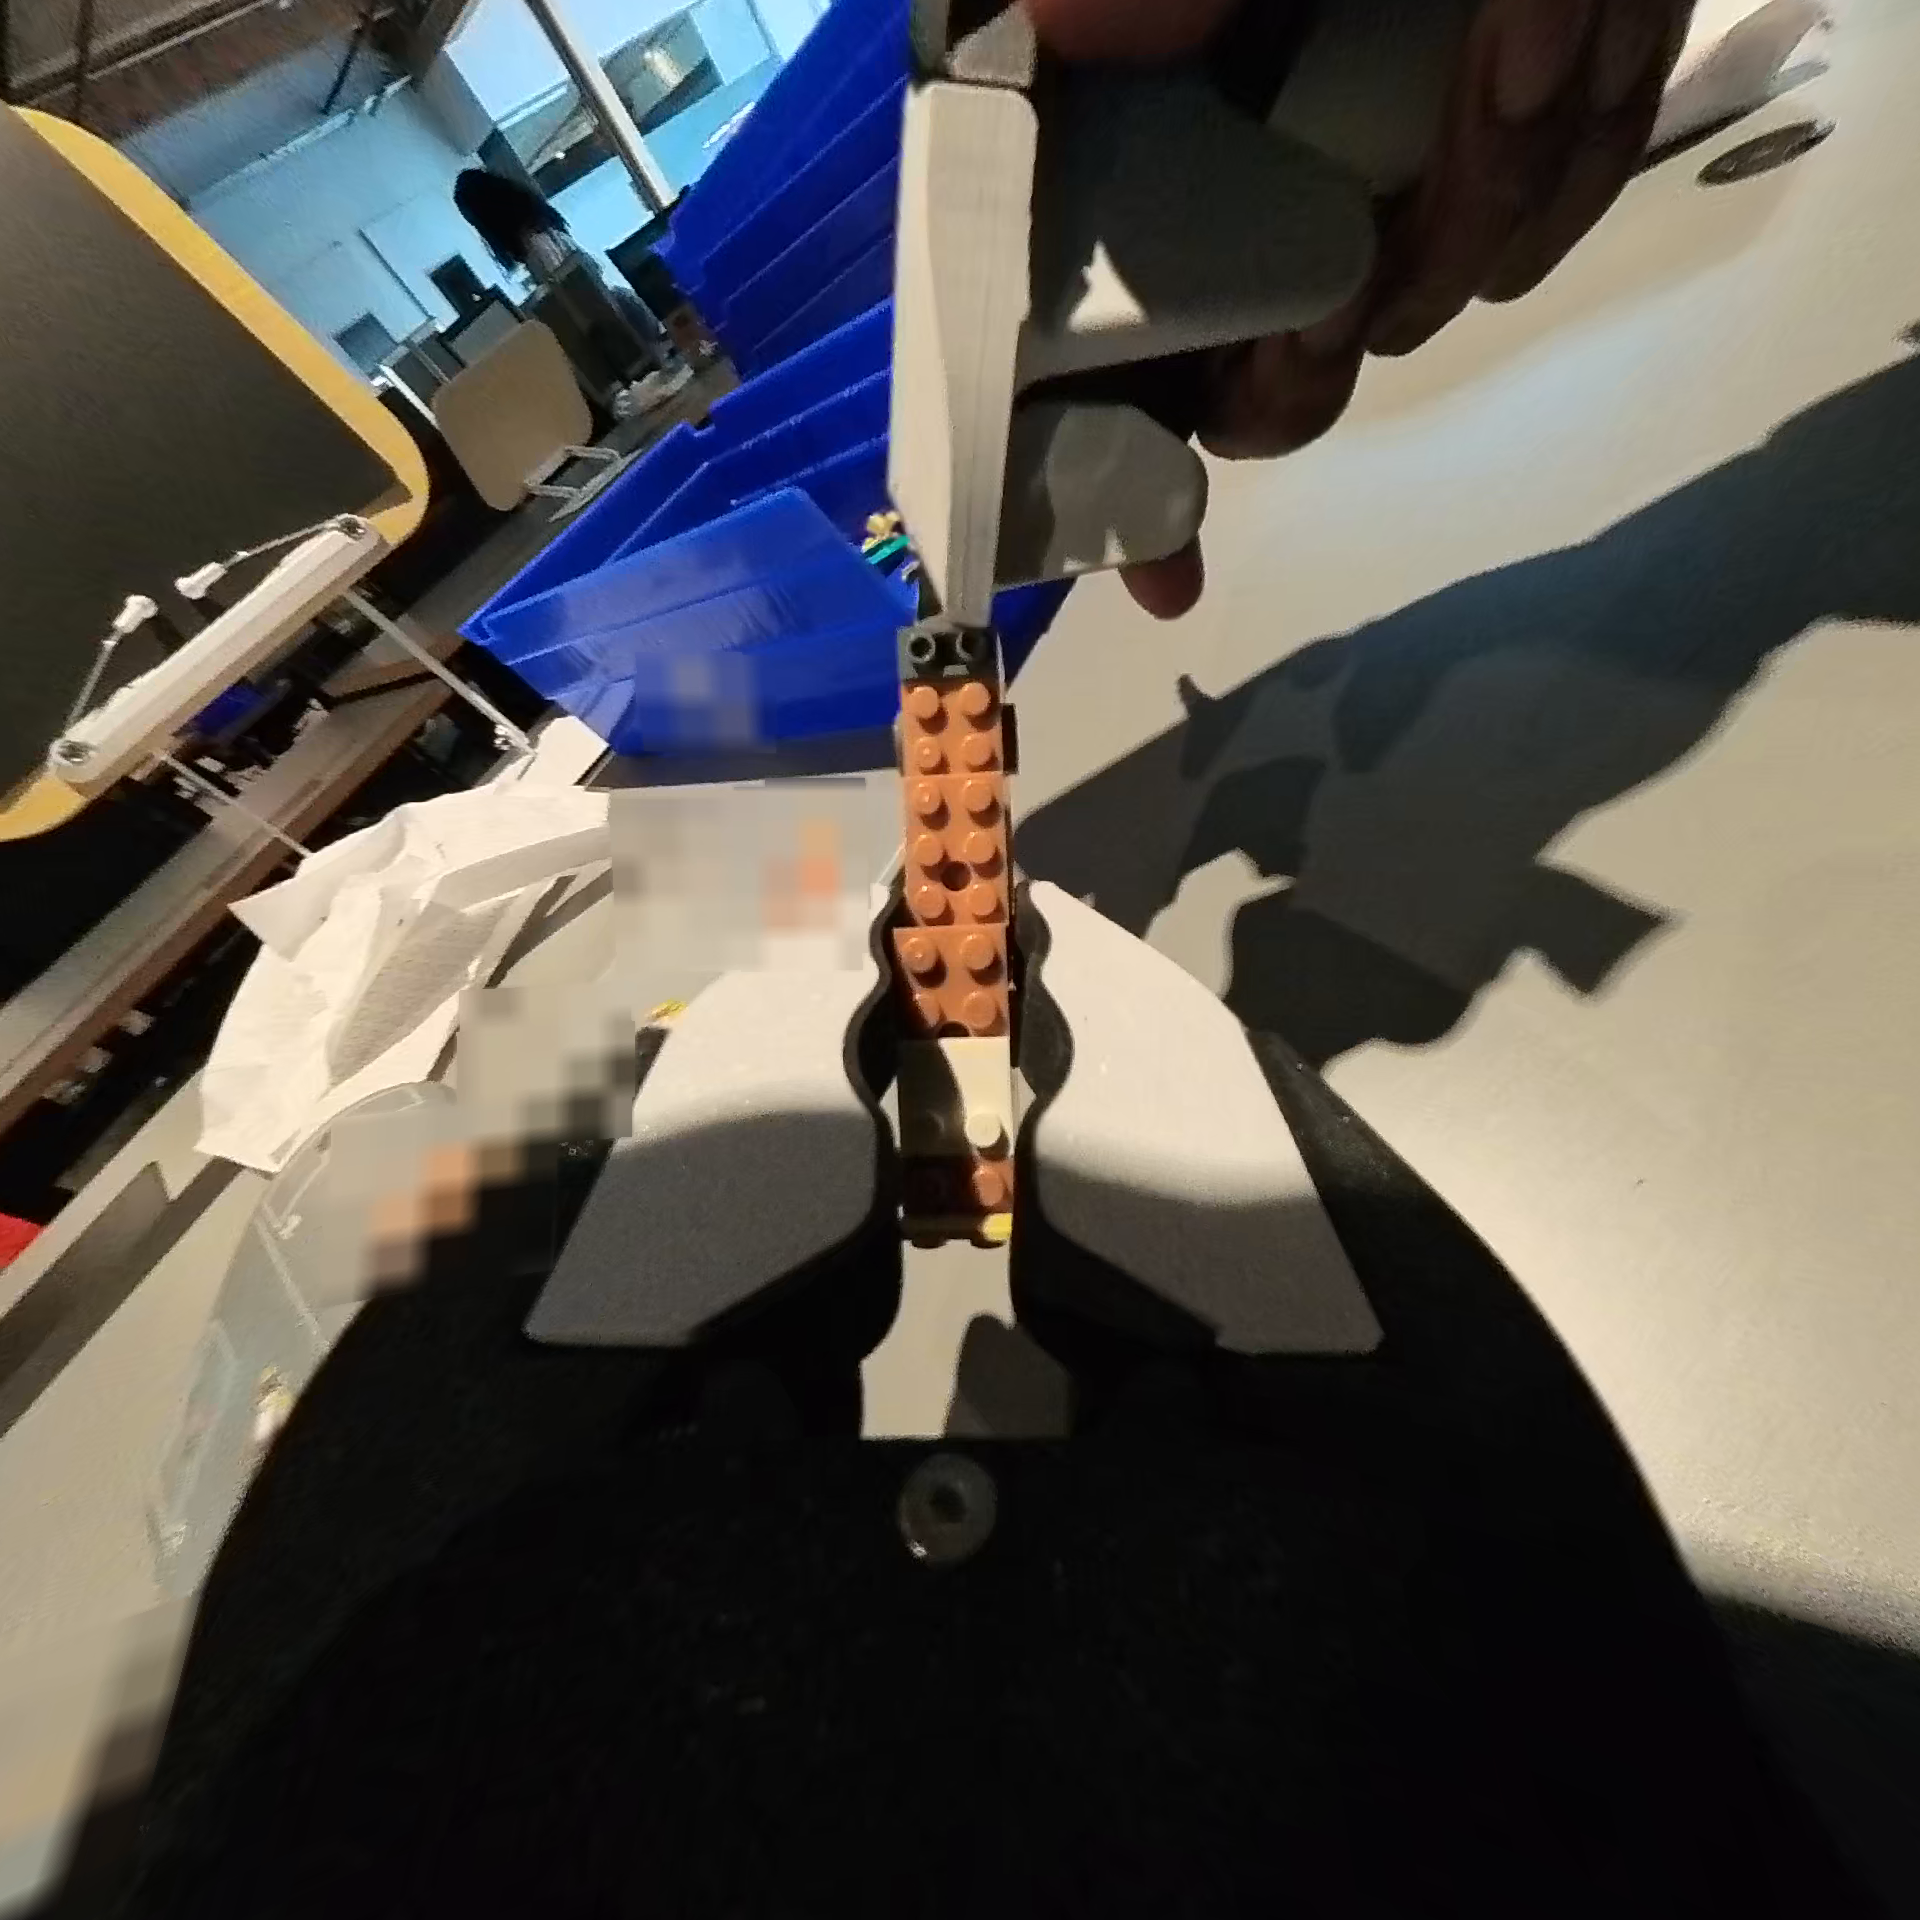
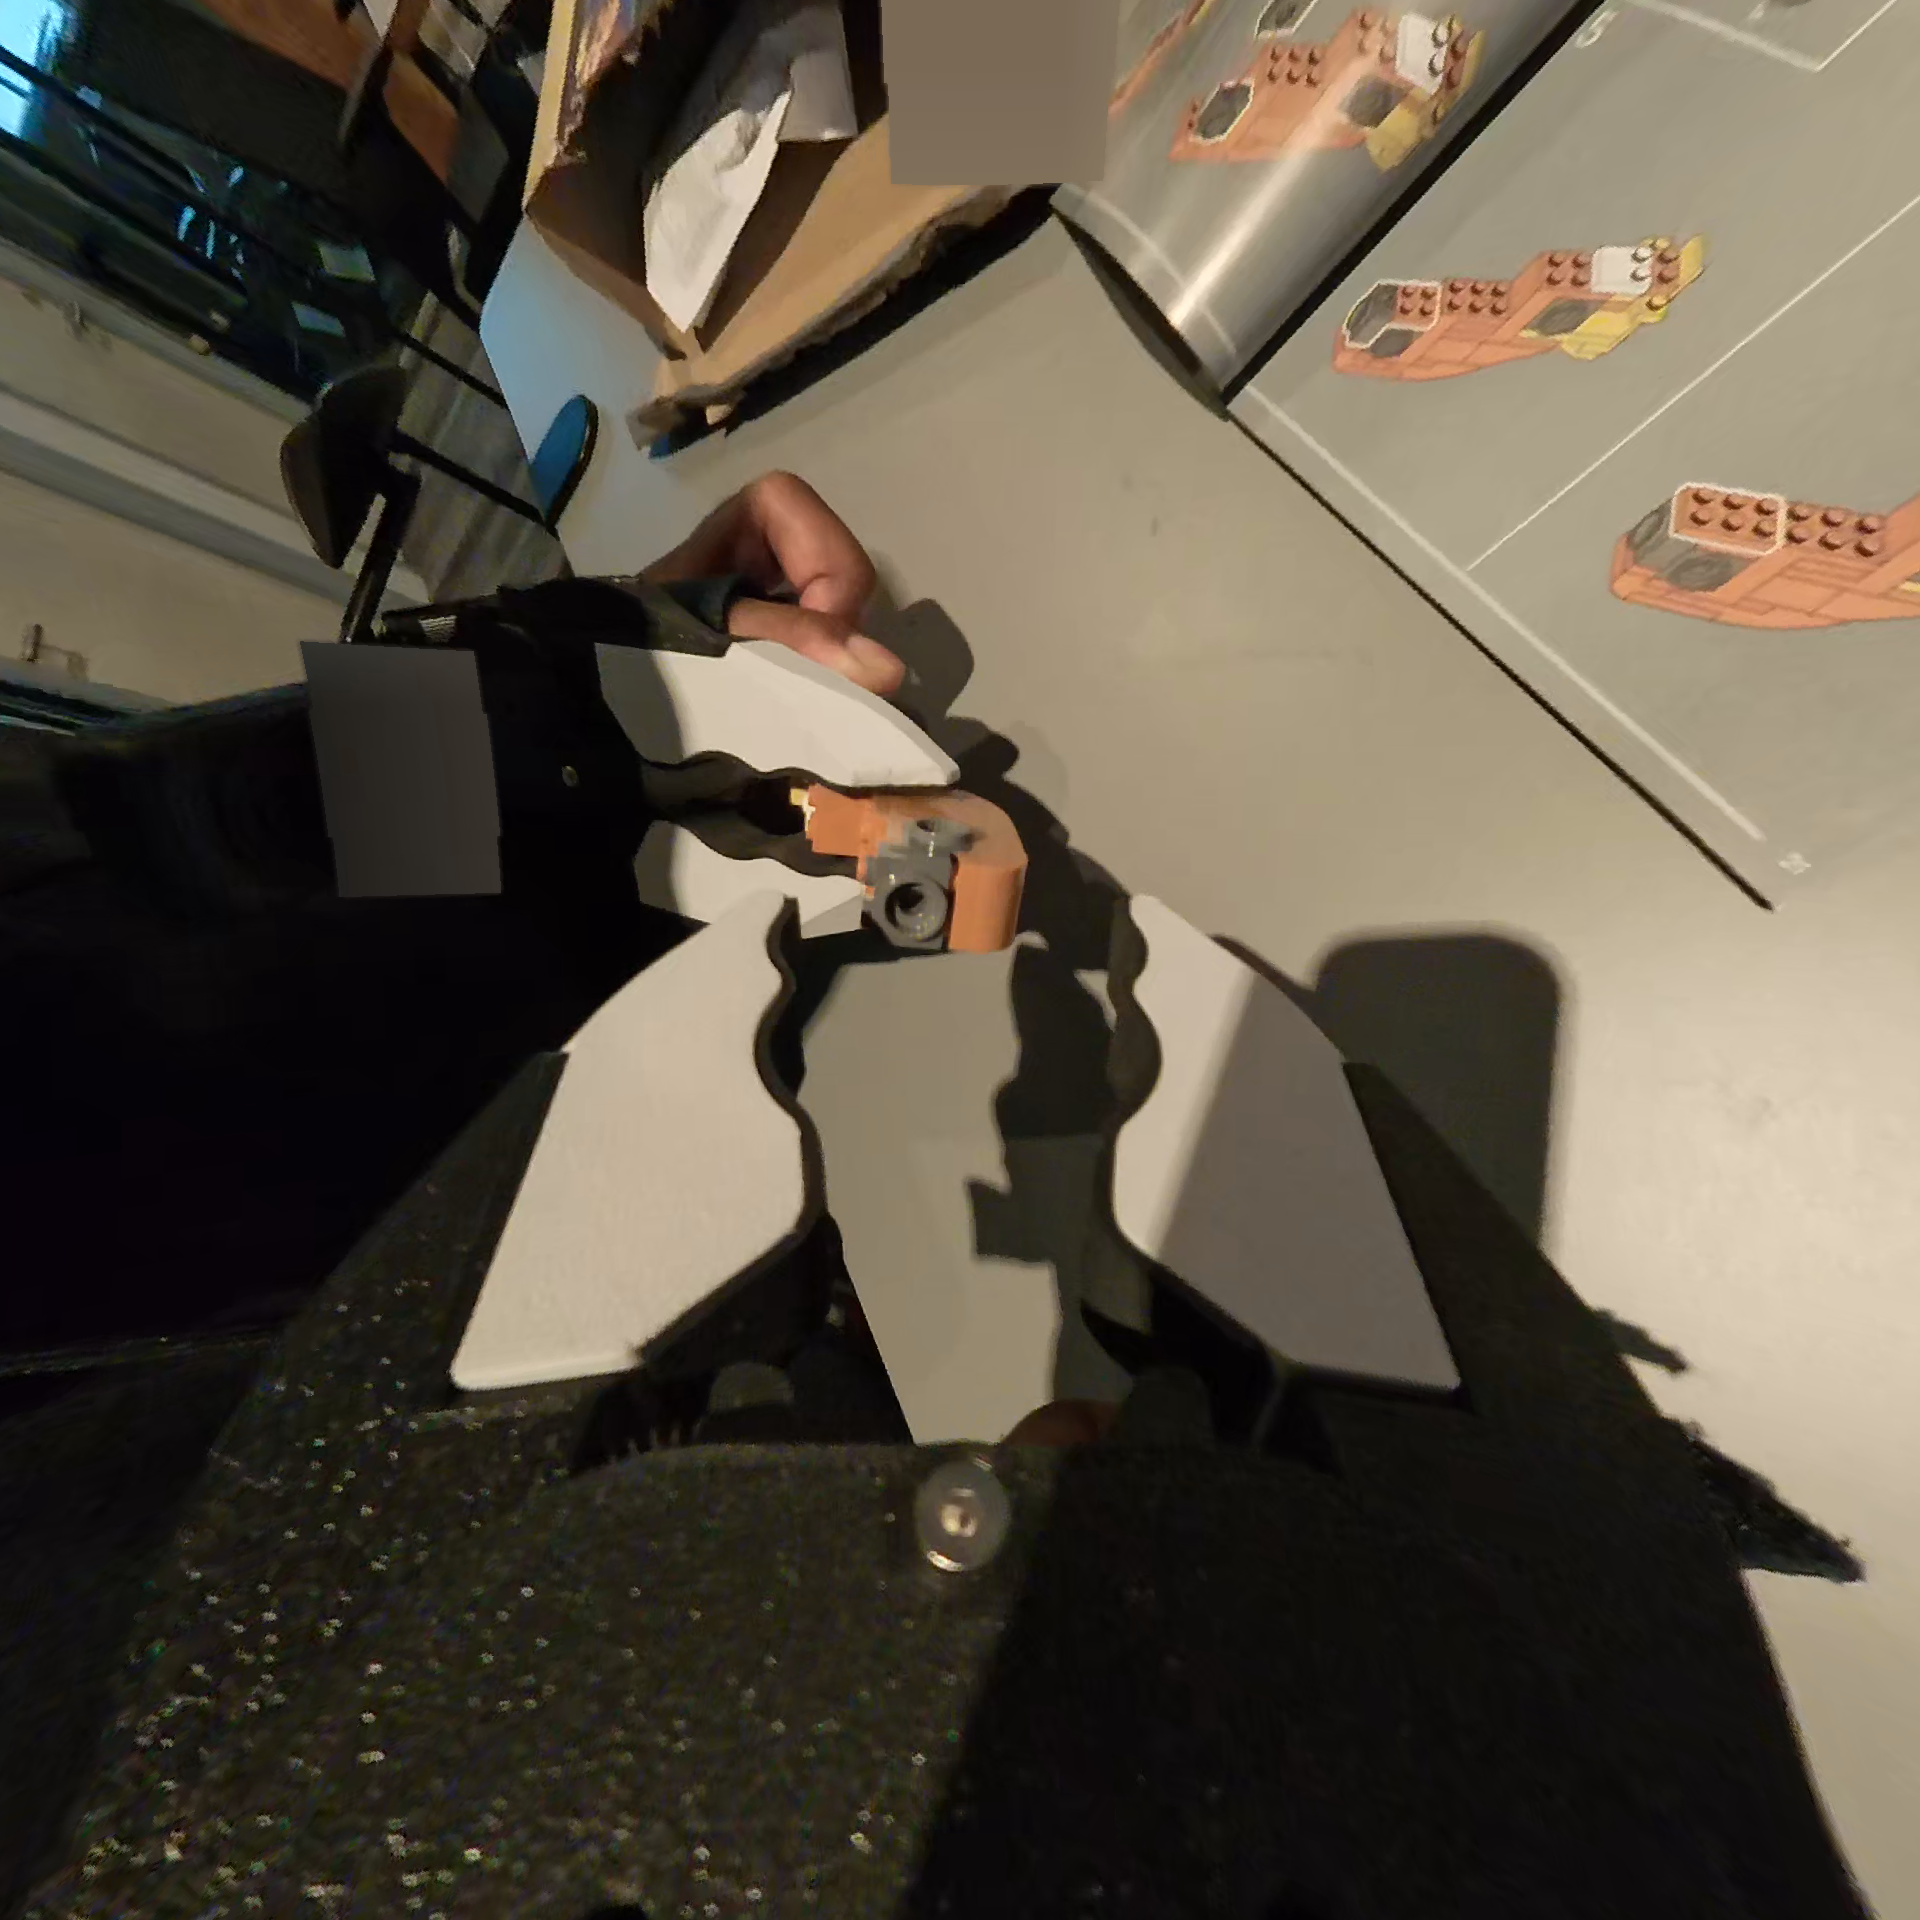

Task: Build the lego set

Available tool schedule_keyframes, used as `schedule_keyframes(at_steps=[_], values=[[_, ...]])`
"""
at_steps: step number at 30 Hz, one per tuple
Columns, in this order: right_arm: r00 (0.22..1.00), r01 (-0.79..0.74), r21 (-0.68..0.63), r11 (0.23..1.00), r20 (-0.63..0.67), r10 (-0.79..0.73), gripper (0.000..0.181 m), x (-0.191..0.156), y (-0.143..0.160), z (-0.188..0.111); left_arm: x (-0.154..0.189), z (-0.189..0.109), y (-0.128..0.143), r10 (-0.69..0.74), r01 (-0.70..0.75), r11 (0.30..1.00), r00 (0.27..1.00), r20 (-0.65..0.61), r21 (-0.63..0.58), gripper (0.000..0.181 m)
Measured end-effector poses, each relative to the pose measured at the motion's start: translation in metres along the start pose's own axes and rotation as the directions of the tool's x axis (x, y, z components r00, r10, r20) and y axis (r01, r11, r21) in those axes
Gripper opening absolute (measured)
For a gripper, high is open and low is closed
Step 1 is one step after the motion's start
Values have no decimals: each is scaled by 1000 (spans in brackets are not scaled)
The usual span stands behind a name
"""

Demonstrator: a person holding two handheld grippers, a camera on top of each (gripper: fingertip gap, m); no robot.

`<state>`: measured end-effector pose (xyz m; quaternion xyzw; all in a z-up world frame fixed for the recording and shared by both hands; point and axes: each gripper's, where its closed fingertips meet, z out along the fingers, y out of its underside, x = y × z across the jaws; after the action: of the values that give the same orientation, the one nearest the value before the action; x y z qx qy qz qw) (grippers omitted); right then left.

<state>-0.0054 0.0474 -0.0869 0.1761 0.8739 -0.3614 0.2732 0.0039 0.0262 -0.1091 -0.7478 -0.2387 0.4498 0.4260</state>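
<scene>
While your left gripper (image 1: 956, 1039) clamps the orange brick assembly (image 1: 956, 883) by its rear end above the table (image 1: 1558, 1039) and your right gripper (image 2: 956, 935) stands open at its grey front, support this light, stiff, separable stack near the joints.

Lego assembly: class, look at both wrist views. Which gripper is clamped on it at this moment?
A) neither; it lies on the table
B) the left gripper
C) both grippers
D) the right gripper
B: the left gripper pinches the orange lego assembly between its fingers, while the right gripper stands open and empty beside it.
</scene>
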Motion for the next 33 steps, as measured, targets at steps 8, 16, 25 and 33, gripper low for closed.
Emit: schedule_keyframes(at_steps=[8, 16, 25, 33], values=[[1000, -6, -7, 1000, 2, 6, 51, 0, -2, 8, -1, -2, 2, 44, -43, 999, 999, 19, -12, 18], [1000, 12, -10, 1000, -8, -12, 41, 0, -3, 10, -2, -3, 0, 64, -64, 998, 997, 40, -5, 18], [996, 87, 9, 996, 1, -87, 29, -7, -3, 8, -4, -8, -9, 126, -129, 991, 989, 83, 39, 18], [988, 156, 50, 986, 4, -157, 29, -17, -6, 3, -6, -15, -22, 157, -170, 979, 980, 120, 110, 17]])
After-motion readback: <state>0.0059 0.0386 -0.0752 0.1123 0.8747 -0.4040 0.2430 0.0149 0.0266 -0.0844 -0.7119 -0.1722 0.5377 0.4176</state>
